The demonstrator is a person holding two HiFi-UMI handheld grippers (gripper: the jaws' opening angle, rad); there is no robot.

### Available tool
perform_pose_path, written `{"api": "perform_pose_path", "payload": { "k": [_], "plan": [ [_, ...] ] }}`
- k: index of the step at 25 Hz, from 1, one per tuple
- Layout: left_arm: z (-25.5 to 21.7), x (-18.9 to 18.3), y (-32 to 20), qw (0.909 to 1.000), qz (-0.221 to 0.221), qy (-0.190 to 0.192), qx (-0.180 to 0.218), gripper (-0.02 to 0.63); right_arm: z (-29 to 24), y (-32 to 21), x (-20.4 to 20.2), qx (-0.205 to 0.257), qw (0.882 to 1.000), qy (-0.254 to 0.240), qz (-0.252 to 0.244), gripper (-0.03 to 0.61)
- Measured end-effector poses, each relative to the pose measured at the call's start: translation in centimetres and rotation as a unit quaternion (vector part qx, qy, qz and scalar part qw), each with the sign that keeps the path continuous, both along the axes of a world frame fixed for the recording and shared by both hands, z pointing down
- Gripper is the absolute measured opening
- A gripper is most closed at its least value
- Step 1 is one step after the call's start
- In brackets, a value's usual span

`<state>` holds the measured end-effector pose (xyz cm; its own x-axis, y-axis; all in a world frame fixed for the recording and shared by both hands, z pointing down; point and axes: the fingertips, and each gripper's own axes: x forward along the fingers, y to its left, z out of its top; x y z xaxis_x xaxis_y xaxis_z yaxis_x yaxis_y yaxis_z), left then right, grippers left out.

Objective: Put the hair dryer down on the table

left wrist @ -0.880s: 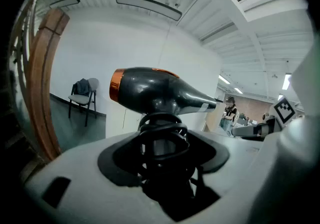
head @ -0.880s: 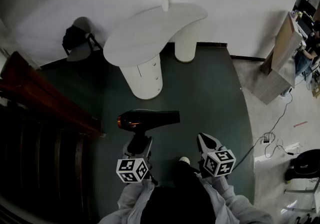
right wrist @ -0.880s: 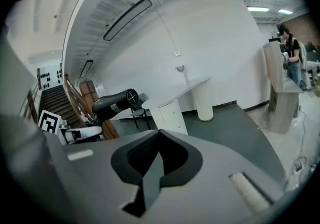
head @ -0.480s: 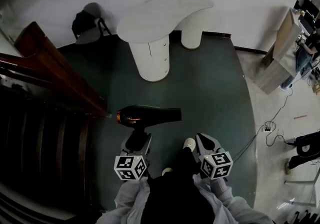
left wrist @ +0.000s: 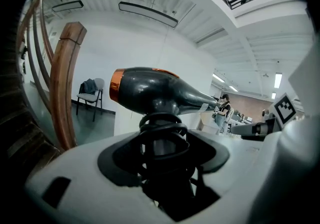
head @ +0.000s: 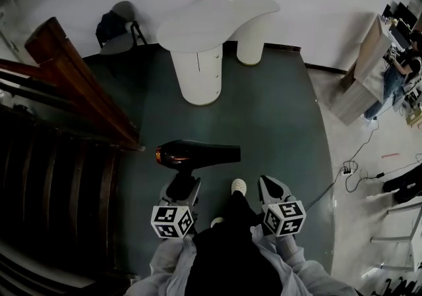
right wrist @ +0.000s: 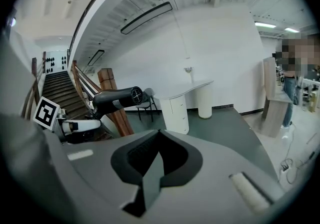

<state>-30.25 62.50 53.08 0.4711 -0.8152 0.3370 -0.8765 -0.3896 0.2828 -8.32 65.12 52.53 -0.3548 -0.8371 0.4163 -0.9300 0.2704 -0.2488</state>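
The person's white shoe (head: pixel 239 186) has stepped forward since a moment ago. The left gripper (head: pixel 182 188) pinches the hair dryer (head: pixel 198 155) by its handle, up in the air, while the right gripper (head: pixel 269 186) is pressed together and empty; the table (head: pixel 198 31) stands well ahead. It looks rigid, slick and top-heavy to me, so the handle seems the sure hold.

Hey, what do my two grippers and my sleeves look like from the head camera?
The left gripper and the right gripper share a pale grey moulded plastic body with black padding lining the jaws. Each carries a white cube printed with black square markers, the left cube and the right cube. Behind them, the light grey fabric sleeves look loose and wrinkled.
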Motion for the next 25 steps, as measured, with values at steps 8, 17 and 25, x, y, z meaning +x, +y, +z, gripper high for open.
{"api": "perform_pose_path", "payload": {
  "k": [8,17,25],
  "plan": [
    [-0.1,0.9,-5.0,0.9999,-0.014,0.001,-0.001,0.279,0.1,-5.2,0.6,-0.001,1.0,0.001,-0.018,0.011],
    [-0.7,4.5,-18.1,0.9995,-0.032,0.006,0.006,0.279,-1.2,-19.0,4.5,0.013,0.999,0.006,-0.043,0.011],
    [-1.6,8.7,-28.4,0.9989,-0.044,0.004,0.013,0.279,-2.1,-29.7,9.1,0.019,0.998,0.006,-0.053,0.011]
  ]
}}
